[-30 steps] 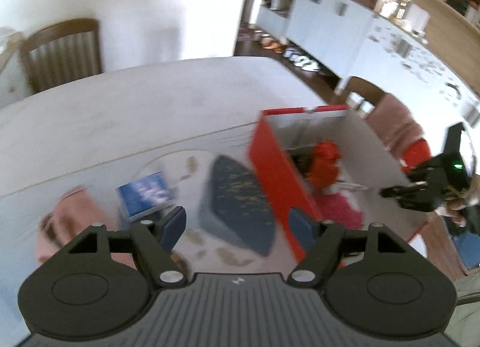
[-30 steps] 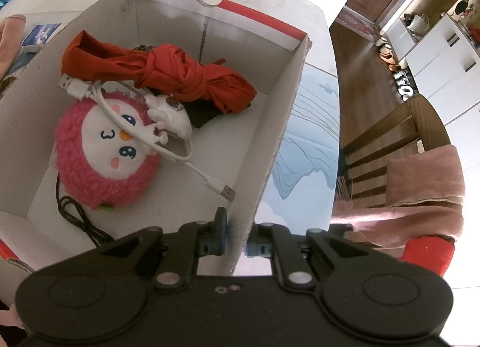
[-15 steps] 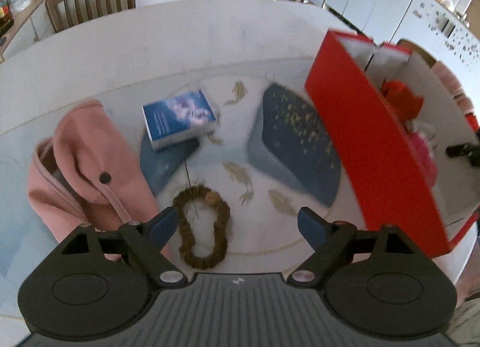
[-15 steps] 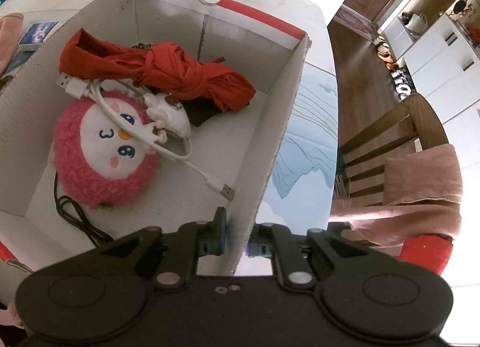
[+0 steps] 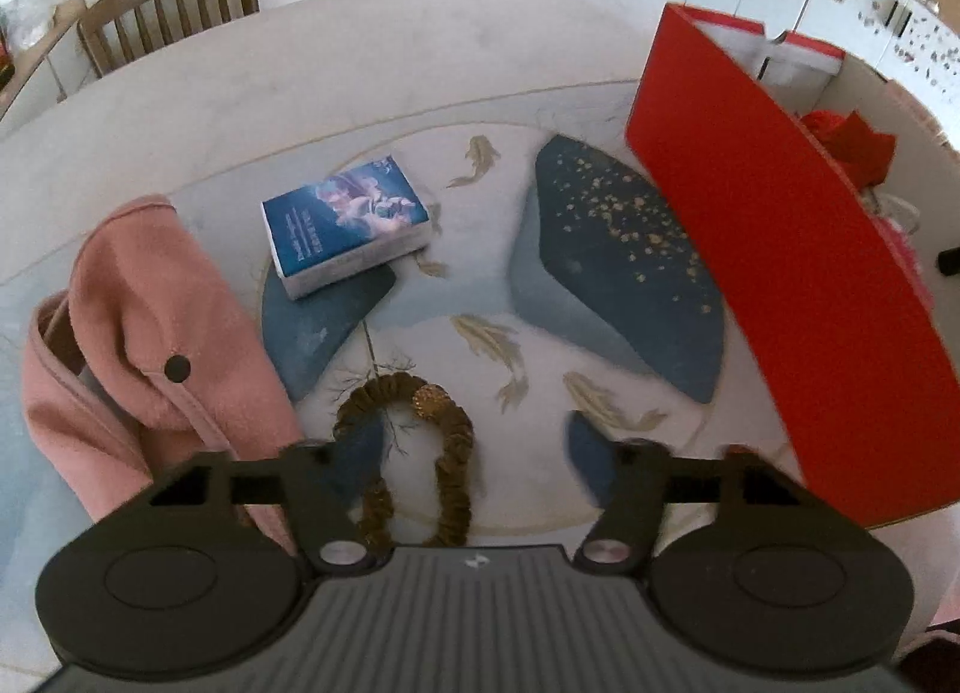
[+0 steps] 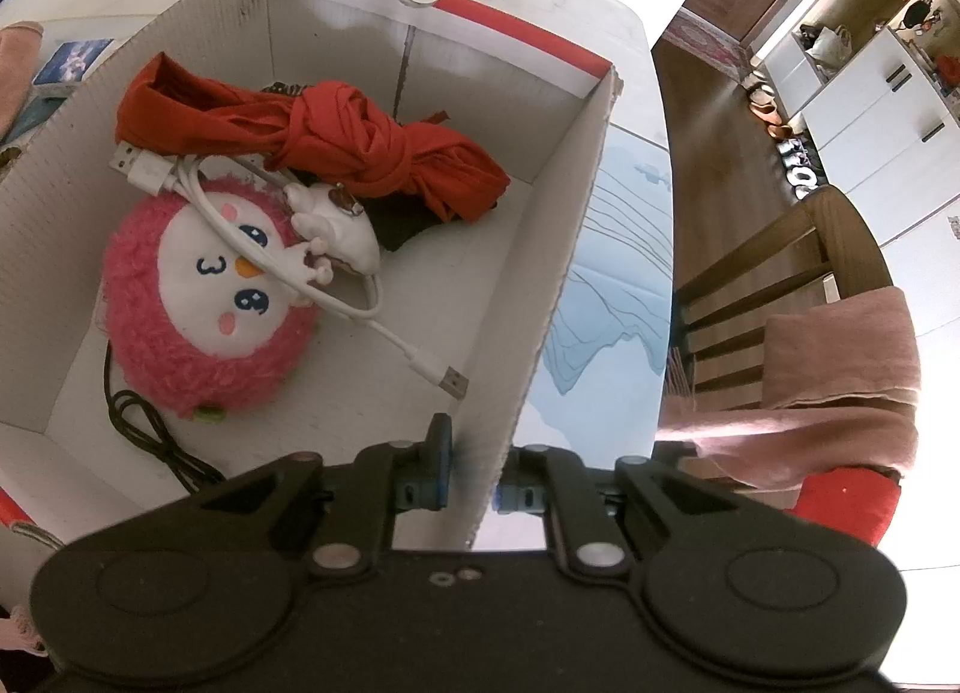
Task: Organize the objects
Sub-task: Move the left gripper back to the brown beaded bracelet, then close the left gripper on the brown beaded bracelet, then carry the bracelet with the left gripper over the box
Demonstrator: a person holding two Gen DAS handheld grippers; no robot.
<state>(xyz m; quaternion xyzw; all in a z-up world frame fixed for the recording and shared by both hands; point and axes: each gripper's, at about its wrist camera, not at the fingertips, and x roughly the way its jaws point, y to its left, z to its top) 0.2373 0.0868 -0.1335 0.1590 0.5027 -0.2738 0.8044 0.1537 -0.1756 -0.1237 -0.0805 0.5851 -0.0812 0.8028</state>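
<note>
The brown ruffled fabric scrunchie loop is seen lying on the surface directly below the wide-spread left tongs, its long axis running along their reach (the right tongs are clamped on the red-and-white cardboard box wall).

We see each tool, left tool and right tool, as matte black with round pivot discs, silver screws and blue finger pads.

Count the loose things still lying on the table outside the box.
3: a pink coat at the left, a blue book beyond it, and a brown scrunchie just ahead of the open left claw. The box may hide others.
</note>
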